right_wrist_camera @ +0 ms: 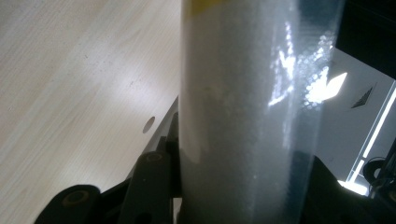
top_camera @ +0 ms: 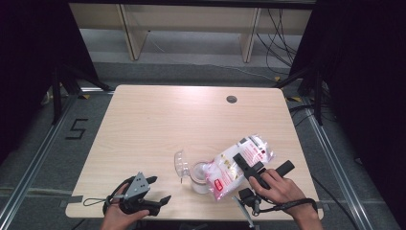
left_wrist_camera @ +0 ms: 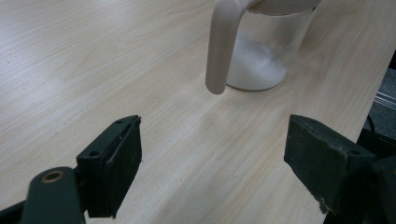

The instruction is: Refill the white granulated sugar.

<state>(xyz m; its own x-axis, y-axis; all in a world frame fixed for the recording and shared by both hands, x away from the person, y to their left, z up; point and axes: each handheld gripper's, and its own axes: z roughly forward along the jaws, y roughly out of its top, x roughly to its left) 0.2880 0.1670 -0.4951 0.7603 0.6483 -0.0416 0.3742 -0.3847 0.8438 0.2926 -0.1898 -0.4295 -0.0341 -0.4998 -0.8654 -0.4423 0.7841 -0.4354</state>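
Observation:
A clear plastic bag of white granules (top_camera: 239, 160) with red print hangs tilted, its lower end over a clear jar (top_camera: 198, 178) near the table's front edge. My right gripper (top_camera: 261, 168) is shut on the bag's upper part; in the right gripper view the bag (right_wrist_camera: 243, 102) stands between the jaws of my right gripper (right_wrist_camera: 243, 186). The jar (left_wrist_camera: 266, 51) has a pale pink handle (left_wrist_camera: 219, 46) and a heap of white granules (left_wrist_camera: 254, 67) at its bottom. My left gripper (top_camera: 160, 189) rests open at the front left; between the jaws of my left gripper (left_wrist_camera: 215, 158) lies bare table.
The jar's clear hinged lid (top_camera: 181, 165) stands open on its left side. The light wooden table (top_camera: 158, 124) has a round cable hole (top_camera: 231, 99) at the back right. Black curtains and floor rails flank the table.

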